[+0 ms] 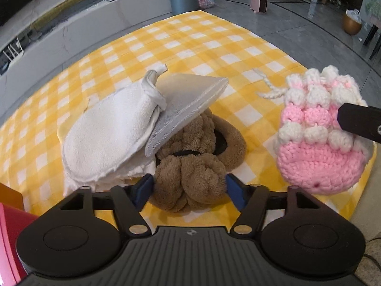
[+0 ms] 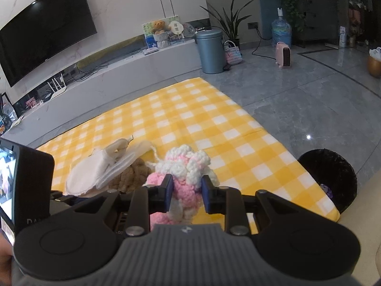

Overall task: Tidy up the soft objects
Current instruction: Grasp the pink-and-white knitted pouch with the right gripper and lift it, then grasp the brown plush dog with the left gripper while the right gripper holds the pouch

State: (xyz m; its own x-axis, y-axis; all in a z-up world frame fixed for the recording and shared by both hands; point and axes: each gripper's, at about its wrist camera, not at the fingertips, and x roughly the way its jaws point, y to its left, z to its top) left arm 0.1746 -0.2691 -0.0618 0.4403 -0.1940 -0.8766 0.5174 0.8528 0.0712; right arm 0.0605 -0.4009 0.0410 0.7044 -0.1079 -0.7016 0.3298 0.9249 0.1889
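A pink and white crochet pouch point(image 1: 319, 131) hangs at the right, above the yellow checked cloth point(image 1: 190, 45). My right gripper point(image 2: 187, 194) is shut on this crochet pouch point(image 2: 185, 178) and holds it up. A brown plush headband point(image 1: 197, 164) lies in the middle of the cloth. My left gripper point(image 1: 189, 188) has its blue pads on either side of the plush's near end and pressed against it. A white cloth mitt point(image 1: 107, 138) and a white mesh pad point(image 1: 185, 109) lean on the plush. The pile also shows in the right wrist view point(image 2: 107, 171).
A black bin point(image 2: 328, 178) stands off the cloth's right edge. A red box edge point(image 1: 9, 233) sits at my near left. A grey trash can point(image 2: 210, 50), a pink heater point(image 2: 283, 54) and a low TV bench point(image 2: 119, 71) lie beyond the cloth.
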